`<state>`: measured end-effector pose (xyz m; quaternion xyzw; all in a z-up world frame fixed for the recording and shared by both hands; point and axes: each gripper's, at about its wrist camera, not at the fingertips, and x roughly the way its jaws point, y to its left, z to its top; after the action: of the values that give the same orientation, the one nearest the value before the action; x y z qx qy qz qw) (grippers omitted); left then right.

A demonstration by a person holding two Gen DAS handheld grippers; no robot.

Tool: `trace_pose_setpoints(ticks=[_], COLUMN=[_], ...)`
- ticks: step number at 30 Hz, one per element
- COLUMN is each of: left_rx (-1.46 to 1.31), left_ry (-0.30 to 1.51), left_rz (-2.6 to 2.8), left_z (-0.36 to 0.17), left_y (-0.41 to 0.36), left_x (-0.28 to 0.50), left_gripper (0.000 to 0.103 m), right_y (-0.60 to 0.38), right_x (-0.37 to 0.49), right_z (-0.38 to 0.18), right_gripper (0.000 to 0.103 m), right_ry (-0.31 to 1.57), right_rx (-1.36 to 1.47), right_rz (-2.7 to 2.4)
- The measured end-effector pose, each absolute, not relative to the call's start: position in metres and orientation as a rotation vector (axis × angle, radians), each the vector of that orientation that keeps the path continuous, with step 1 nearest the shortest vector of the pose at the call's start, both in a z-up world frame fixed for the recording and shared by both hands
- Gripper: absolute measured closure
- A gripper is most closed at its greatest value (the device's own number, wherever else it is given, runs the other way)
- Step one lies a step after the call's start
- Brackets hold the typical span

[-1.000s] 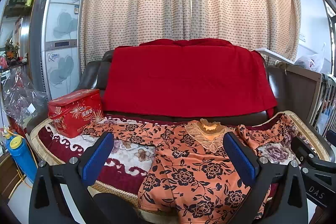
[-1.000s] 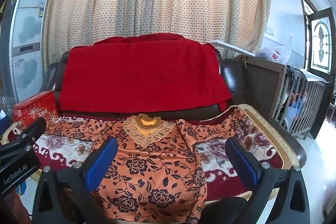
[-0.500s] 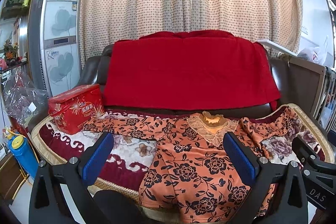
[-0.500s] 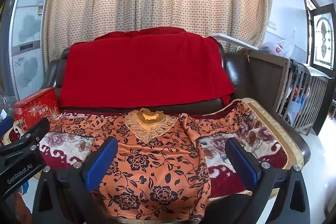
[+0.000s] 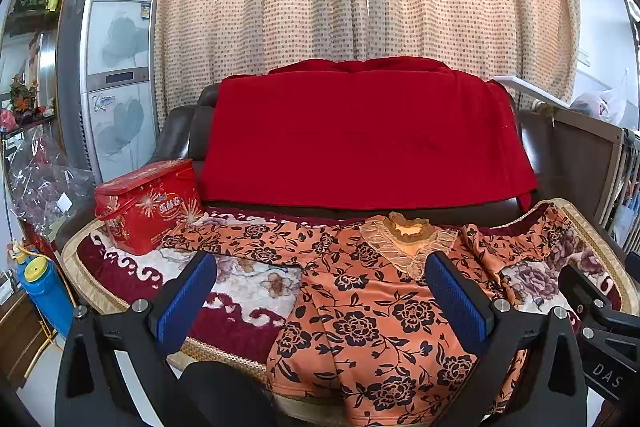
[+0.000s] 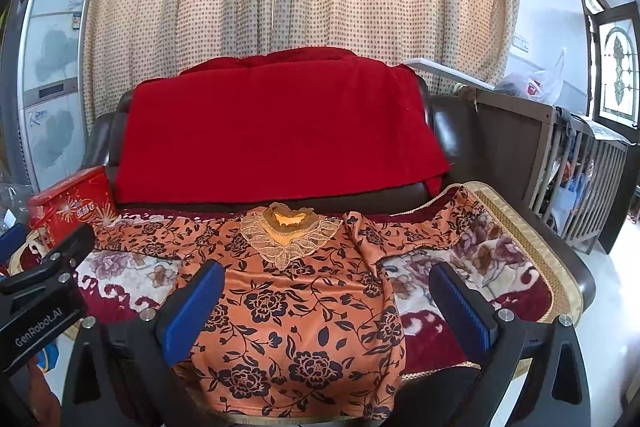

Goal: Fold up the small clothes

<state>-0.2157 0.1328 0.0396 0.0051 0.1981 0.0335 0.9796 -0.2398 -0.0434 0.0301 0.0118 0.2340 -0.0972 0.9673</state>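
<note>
Claw bodies read "DAS" (image 5: 606, 381) and "GenRobot.AI" (image 6: 38, 323); both gape.

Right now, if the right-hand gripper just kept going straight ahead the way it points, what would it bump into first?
Most likely the orange floral top spread on the sofa seat: the open right gripper frames its body, below the lace collar. Depth is hard to judge.

Backlit cream dotted curtains (image 5: 360, 7) span rear wall. Dark leather sofa (image 6: 456, 131) draped with red blanket (image 5: 360, 139). Tall white floral-panel cabinet (image 5: 116, 67) at left; brown slatted wooden crib (image 6: 580, 171) and stained-glass door (image 6: 616, 71) at right.
</note>
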Motion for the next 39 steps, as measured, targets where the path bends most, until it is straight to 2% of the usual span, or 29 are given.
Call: trace_pose_setpoints(ticks=[12,18,24,29,36,38,39], left_rx=[0.013,0.027,0.022,0.046,0.089,0.119,0.133], left_ry=[0.423,0.484,0.606,0.689,0.735,0.762,0.763], left_rz=[0.087,0.084,0.075,0.090,0.082,0.077,0.076], left_z=[0.029,0.008,-0.036,-0.078,-0.128,-0.142,-0.146], left_y=[0.135,0.129,0.116,0.089,0.071,0.067,0.066], left_x=[-0.192,-0.127,-0.012,0.074,0.126,0.134,0.137], left_gripper=[0.000,0.000,0.000,0.000,0.000,0.000,0.000], right_y=[-0.041,-0.059,-0.177,-0.327,-0.452,-0.466,-0.469], right_x=[-0.223,-0.183,-0.101,-0.046,0.005,0.028,0.035], right_z=[0.019,0.006,-0.050,-0.122,-0.170,-0.180,-0.182], right_gripper=[0.000,0.000,0.000,0.000,0.001,0.005,0.014], right_ry=[0.489,0.500,0.558,0.620,0.518,0.522,0.531], right_rx=[0.012,0.031,0.290,0.636,0.941,0.959,0.961], right_rz=[-0.183,-0.138,-0.008,-0.197,-0.363,-0.353,-0.366])
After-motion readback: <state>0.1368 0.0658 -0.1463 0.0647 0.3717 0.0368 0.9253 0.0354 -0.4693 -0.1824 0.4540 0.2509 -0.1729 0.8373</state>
